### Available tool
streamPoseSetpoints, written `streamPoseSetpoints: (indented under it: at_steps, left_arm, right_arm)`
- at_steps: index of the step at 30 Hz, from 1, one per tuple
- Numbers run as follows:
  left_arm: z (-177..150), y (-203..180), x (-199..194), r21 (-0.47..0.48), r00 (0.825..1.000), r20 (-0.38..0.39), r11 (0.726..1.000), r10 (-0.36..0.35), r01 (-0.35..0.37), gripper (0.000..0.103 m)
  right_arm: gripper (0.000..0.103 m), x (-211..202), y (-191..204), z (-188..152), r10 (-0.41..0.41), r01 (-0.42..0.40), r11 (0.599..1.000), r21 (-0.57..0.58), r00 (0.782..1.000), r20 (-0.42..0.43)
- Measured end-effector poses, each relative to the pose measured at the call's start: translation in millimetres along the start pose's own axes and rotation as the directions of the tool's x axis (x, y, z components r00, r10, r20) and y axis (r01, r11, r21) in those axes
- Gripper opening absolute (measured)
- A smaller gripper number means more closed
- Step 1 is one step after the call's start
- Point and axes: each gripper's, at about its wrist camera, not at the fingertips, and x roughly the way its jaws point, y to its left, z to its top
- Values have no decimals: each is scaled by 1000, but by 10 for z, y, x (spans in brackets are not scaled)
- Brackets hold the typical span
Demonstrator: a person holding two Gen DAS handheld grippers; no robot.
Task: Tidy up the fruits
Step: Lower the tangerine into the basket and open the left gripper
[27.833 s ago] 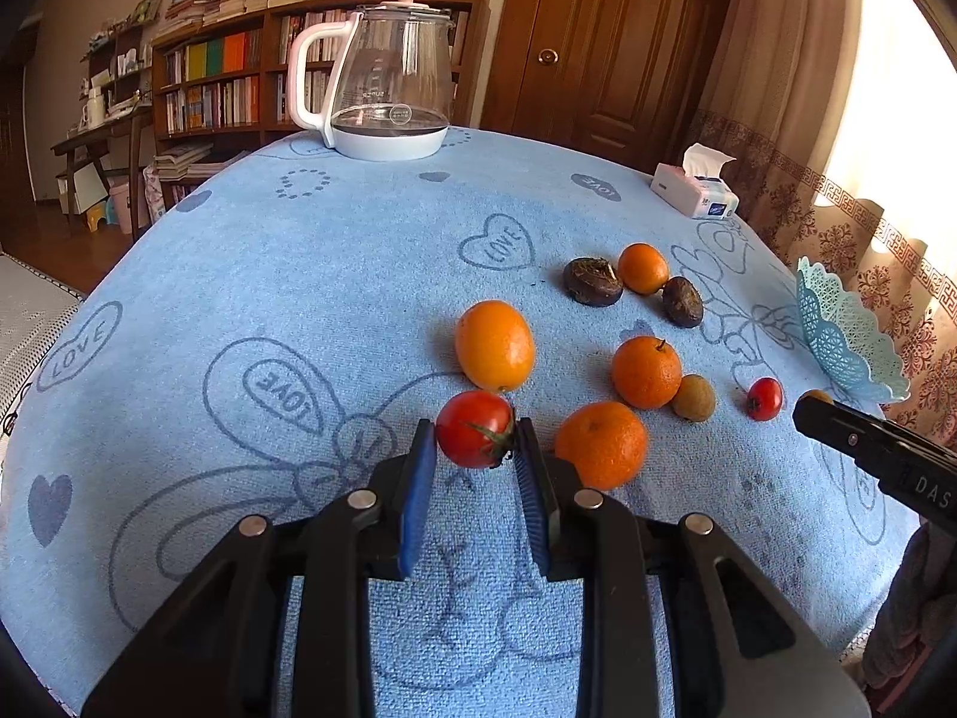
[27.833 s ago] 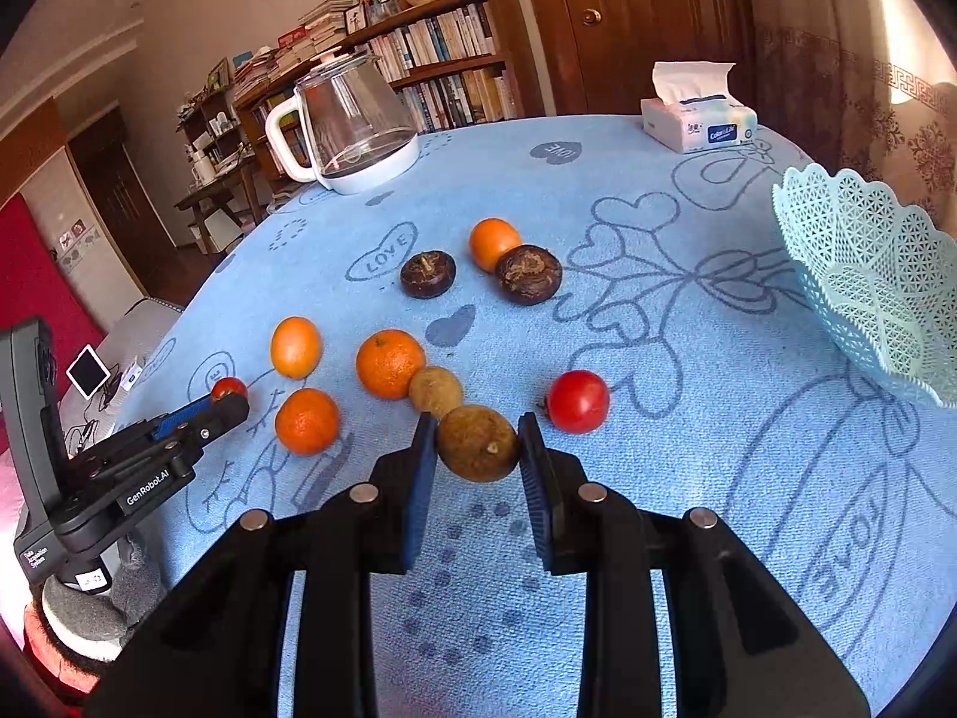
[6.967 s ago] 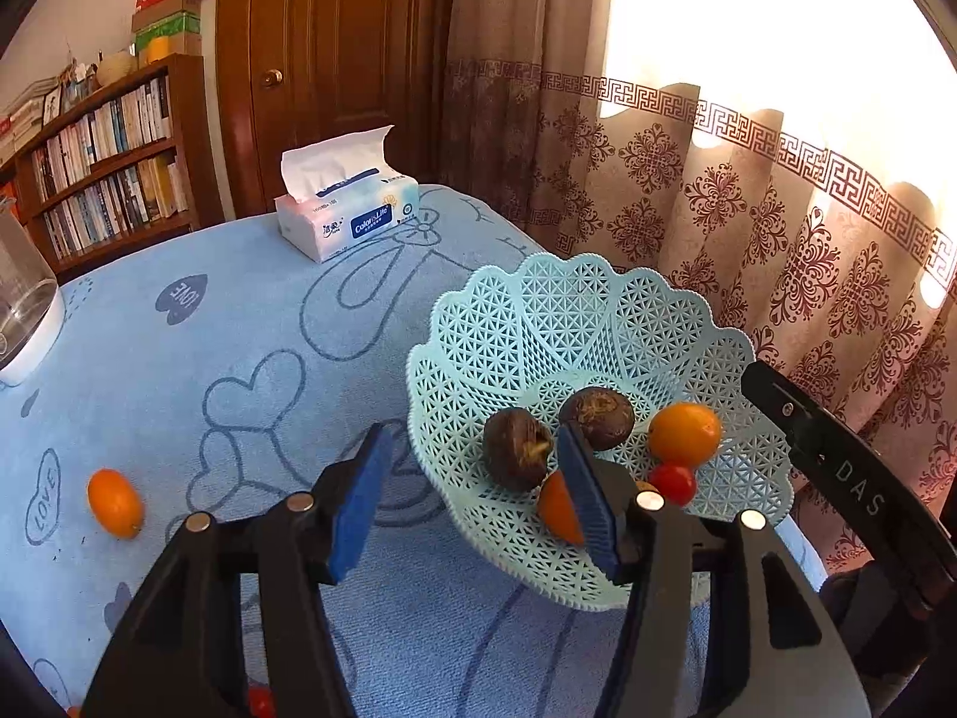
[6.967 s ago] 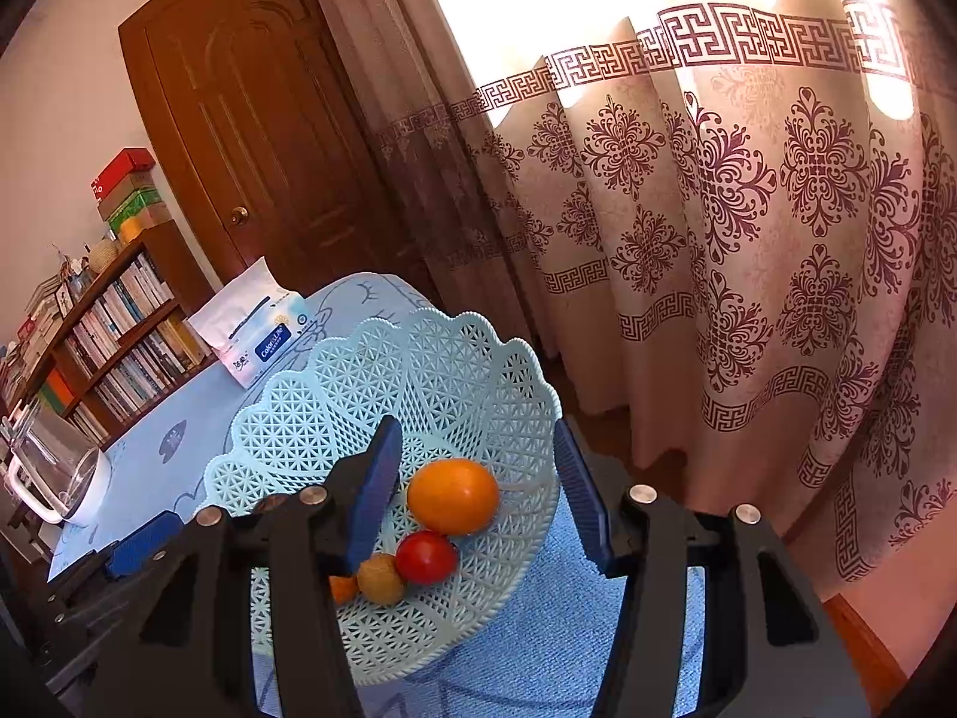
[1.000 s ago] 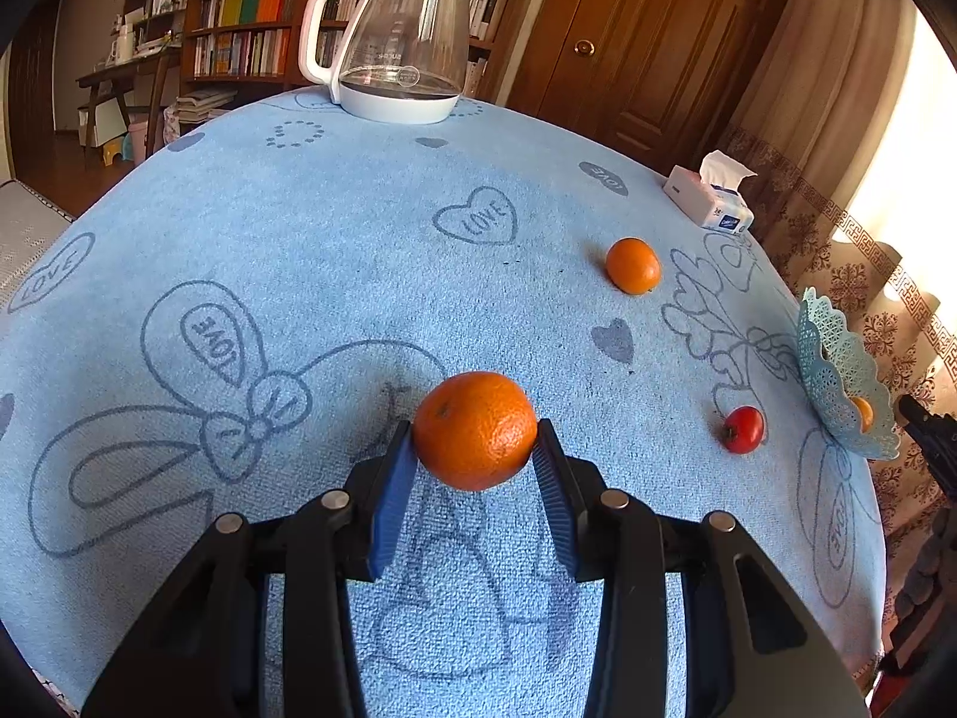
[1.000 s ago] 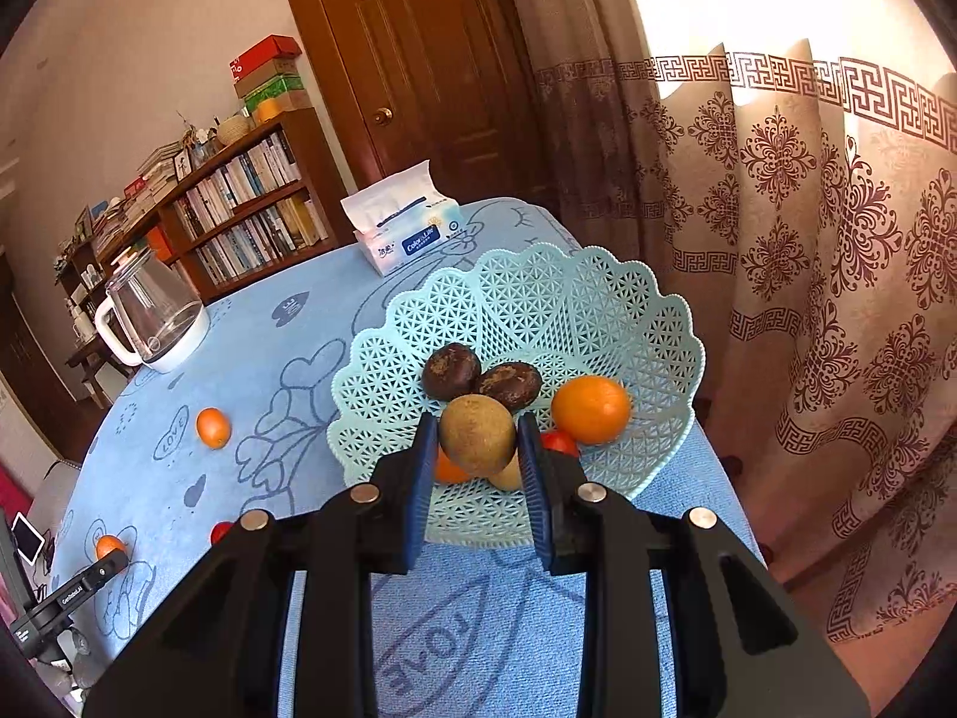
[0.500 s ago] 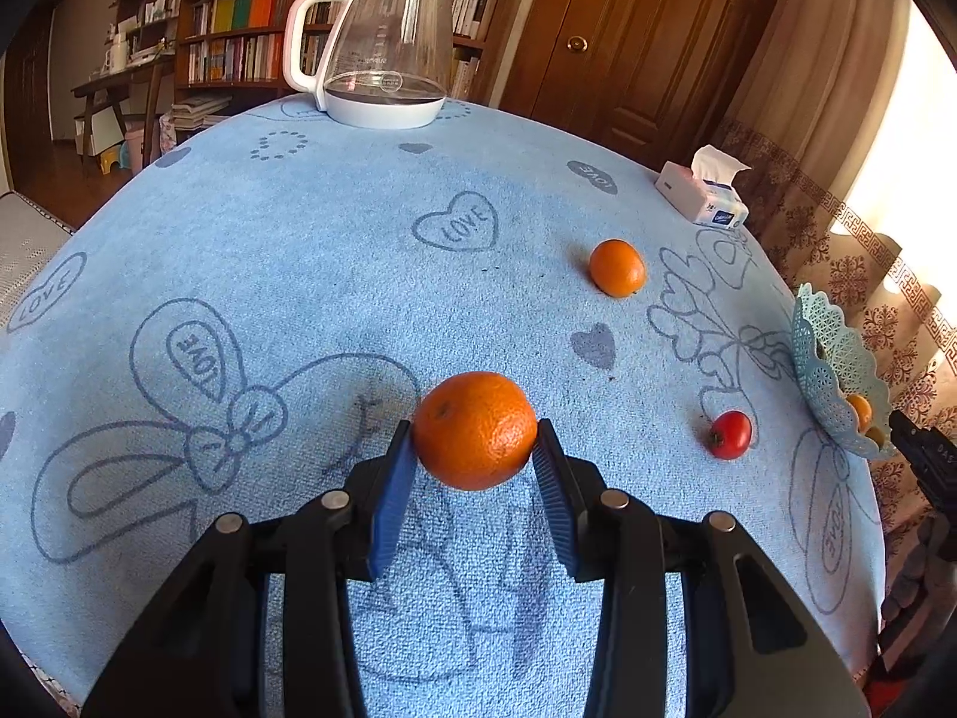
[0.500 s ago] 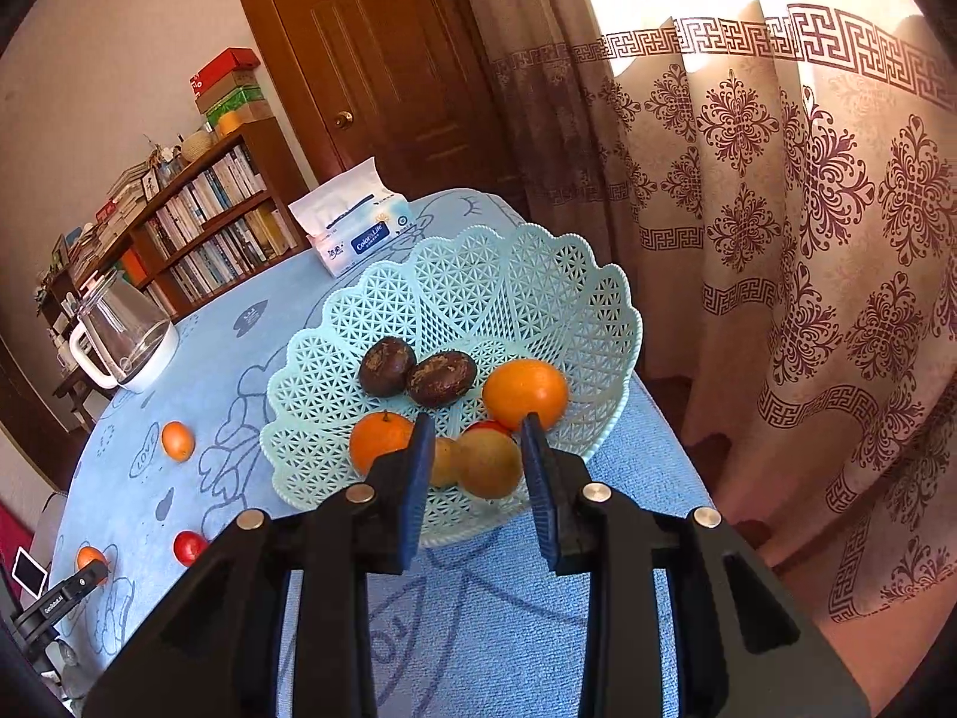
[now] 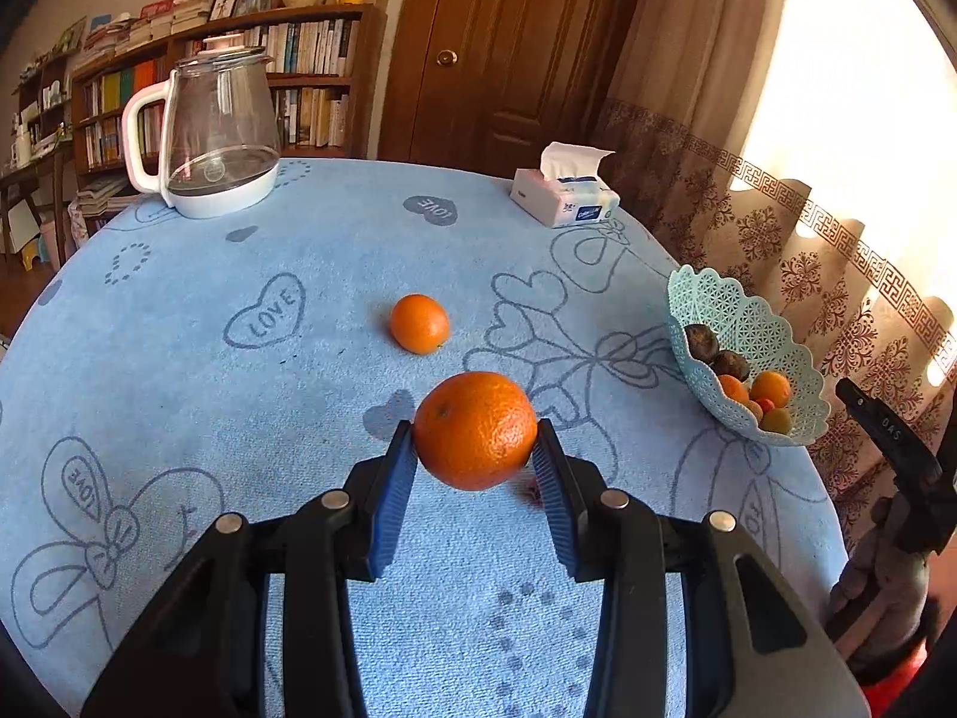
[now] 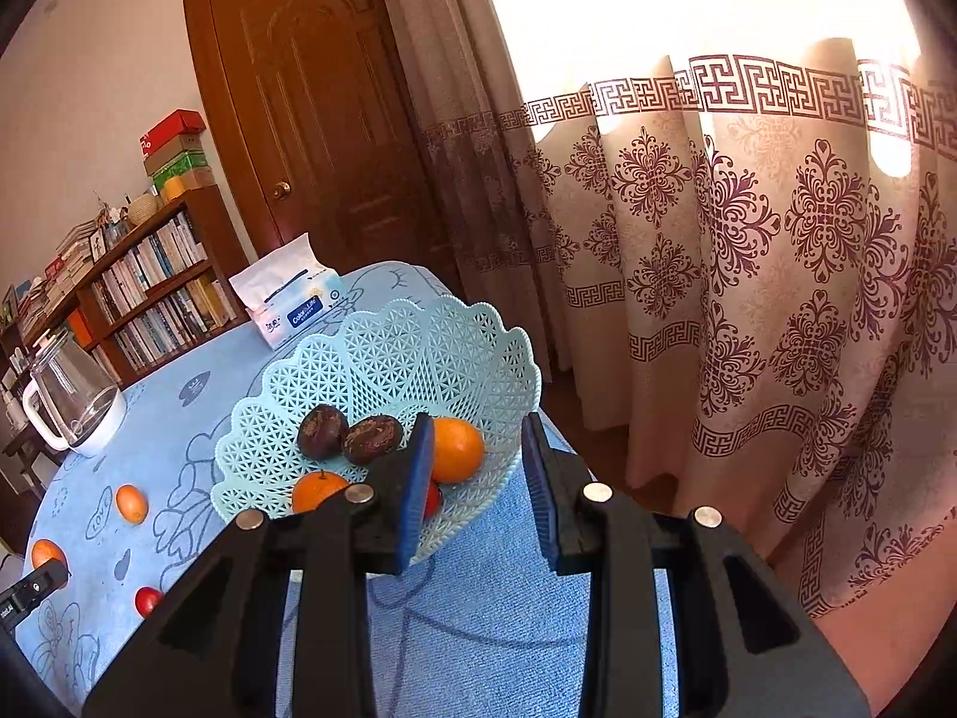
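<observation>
A round, dimpled orange fruit (image 9: 475, 429) is pinched between the blue-padded jaws of the left gripper (image 9: 475, 449), lifted clear of the pale blue heart-patterned tablecloth (image 9: 239, 419). From that gripper, the pale turquoise lattice plastic basket (image 9: 747, 323) lies toward two o'clock, well apart, near the table's curtain-side edge. The right gripper (image 10: 478, 466) is the nearer one, hovering at the basket's rim with jaws spread and nothing between them. Compared with half a second ago, the brown fruit it carried has gone from its jaws, and the left gripper's view has swung so the basket's dark and orange fruits now show (the carry looks under way). A smaller orange fruit (image 9: 420, 323) sits on the cloth at eleven o'clock of the held one, and a small red tomato (image 10: 148, 601) also remains outside the basket.
</observation>
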Motion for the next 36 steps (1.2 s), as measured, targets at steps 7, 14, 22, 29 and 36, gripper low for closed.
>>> streamPoseSetpoints:
  at_steps: [7,14,22,29,36]
  left_arm:
    - [227,-641,317,141,992,-18,982,-126,127,40]
    - [405,-1057,628,177,983,-47,967,-177,182,40]
    - [450,-1400,899,233,979,-70,951,-190,201,40]
    - [426,-1432,991,239,981,-81,952,-178,192,43]
    - [452,-1344,909,225,985,-54,959,-164,172,48]
  right_arm:
    - [54,-46,-2,-60,-34,34,999,0,999,37]
    - [54,-52,4,-77,-38,38,999,-1,998,46]
    - [54,-33,4,-79,-28,28,1000,-5,999,42]
    - [55,-18,-7,-77,-18,18,1000,1,999,35]
    - [55,-17,-8,-72,-16,16,1000,-1,999,37]
